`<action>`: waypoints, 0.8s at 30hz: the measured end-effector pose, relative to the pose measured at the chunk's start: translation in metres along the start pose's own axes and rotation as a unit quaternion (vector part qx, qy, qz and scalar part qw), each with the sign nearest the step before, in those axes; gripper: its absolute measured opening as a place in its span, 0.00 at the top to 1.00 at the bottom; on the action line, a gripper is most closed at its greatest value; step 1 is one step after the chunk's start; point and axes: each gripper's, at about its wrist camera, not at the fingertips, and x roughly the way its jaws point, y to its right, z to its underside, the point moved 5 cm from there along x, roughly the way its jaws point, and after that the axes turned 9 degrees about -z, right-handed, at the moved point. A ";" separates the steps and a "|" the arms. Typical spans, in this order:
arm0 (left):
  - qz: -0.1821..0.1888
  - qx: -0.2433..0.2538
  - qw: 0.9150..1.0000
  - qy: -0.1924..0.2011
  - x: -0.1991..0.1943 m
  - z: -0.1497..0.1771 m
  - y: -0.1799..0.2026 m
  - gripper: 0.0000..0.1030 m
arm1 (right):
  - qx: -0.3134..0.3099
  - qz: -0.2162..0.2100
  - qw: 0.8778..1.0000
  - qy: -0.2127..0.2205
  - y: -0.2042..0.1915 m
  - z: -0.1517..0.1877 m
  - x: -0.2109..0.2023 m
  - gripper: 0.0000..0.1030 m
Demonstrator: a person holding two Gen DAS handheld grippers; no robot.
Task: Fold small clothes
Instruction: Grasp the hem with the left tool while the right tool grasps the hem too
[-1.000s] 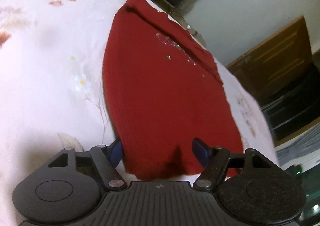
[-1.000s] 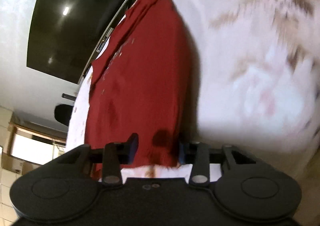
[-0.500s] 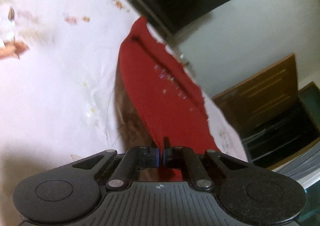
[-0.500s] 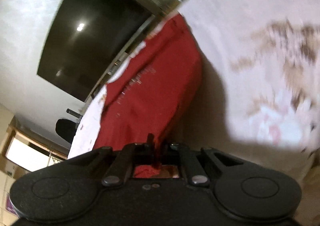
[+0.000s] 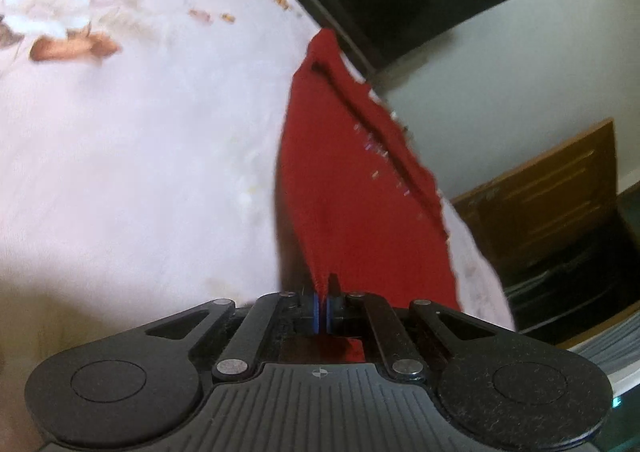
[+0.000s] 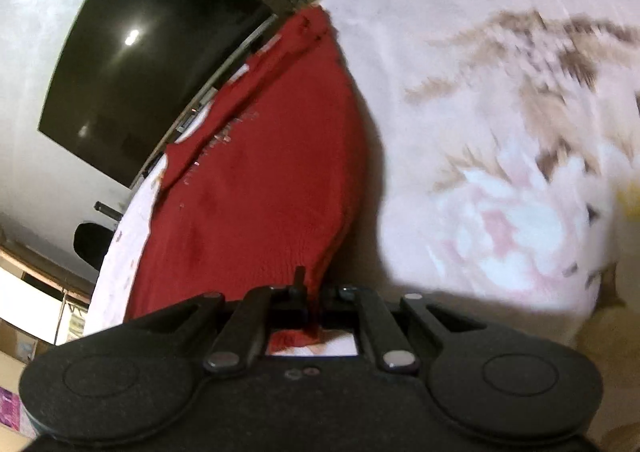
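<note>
My right gripper (image 6: 310,302) is pinched tight on the near edge of the red garment (image 6: 264,188), which lies stretched away across the floral sheet (image 6: 460,64) toward a dark screen (image 6: 152,52).

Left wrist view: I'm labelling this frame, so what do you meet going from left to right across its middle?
Floral bedsheet → red garment, its near edge pinched in the shut left hand-held gripper → pale wall → brown wooden cabinet.
</note>
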 end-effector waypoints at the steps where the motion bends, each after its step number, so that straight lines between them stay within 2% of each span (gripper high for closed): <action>1: 0.007 0.002 1.000 0.006 -0.002 -0.005 0.005 0.97 | -0.008 -0.005 1.000 0.007 -0.005 -0.003 -0.002 0.95; 6: 0.042 0.020 0.998 0.042 -0.014 -0.043 0.038 0.97 | -0.075 -0.014 0.996 0.039 -0.045 -0.030 -0.010 0.95; 14: 0.081 0.069 0.990 0.093 -0.008 -0.129 0.109 0.97 | -0.158 -0.026 0.982 0.097 -0.097 -0.111 -0.015 0.95; 19: 0.075 0.094 0.987 0.107 0.021 -0.186 0.142 0.97 | -0.189 -0.034 0.974 0.116 -0.121 -0.166 0.008 0.95; 24: 0.052 0.118 0.986 0.101 0.074 -0.242 0.161 0.97 | -0.196 -0.036 0.973 0.115 -0.120 -0.222 0.058 0.95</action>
